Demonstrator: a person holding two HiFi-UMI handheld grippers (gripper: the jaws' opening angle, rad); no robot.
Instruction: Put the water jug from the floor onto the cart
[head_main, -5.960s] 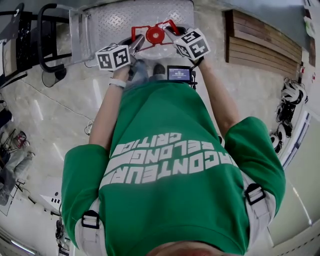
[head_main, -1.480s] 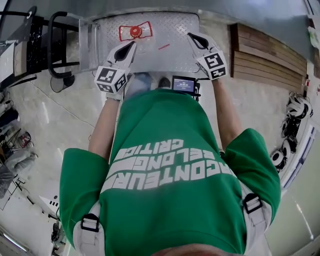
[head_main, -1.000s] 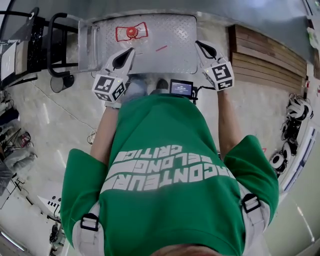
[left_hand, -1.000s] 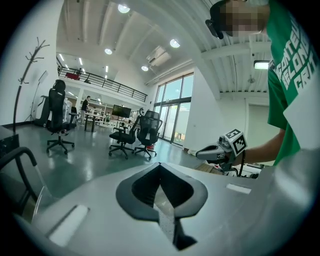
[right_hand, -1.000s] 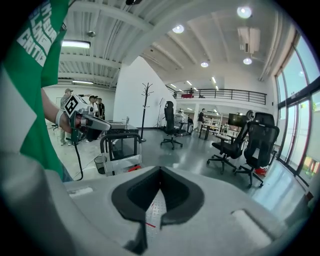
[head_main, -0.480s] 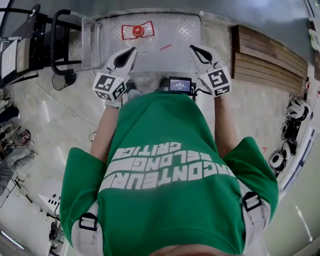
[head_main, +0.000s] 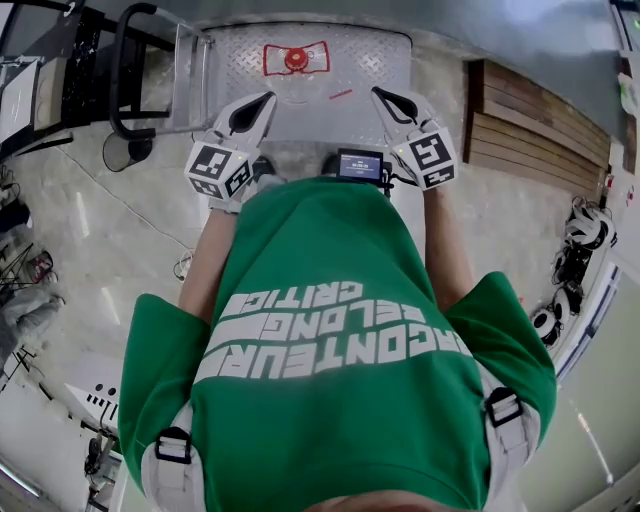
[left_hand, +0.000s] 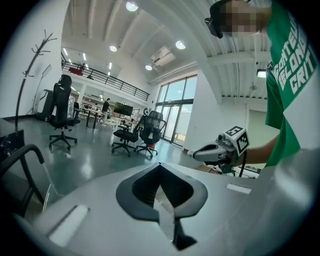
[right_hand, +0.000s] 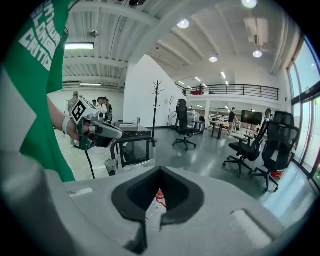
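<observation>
Well, the water jug (head_main: 296, 58) stands on the cart (head_main: 380, 60), upright with its red cap on top. It sits toward the deck's far edge from the person and about midway across it. Judging from that, the placing looks done.

Both tools hang over the cart's near edge, well apart from the jug. The left gripper (head_main: 268, 98) is toward the end with the cart's handle (head_main: 122, 70), and the right gripper (head_main: 377, 92) is toward the opposite end. Each has its jaws pressed together with nothing pinched between them. The left gripper view shows only the room beyond the tips; the right gripper view adds a bit of red that looks like the jug's top.

What could go wrong from here lies mostly with the cart. It probably rolls, and the person stands right against its near edge, so a knock from a foot or a gripper could shift it. The jug sits nearer the far edge than the middle, and no rim shows on the deck. A jolt could slide or tip it off that side, since the metal plate may give a heavy, sloshing jug little hold.
</observation>
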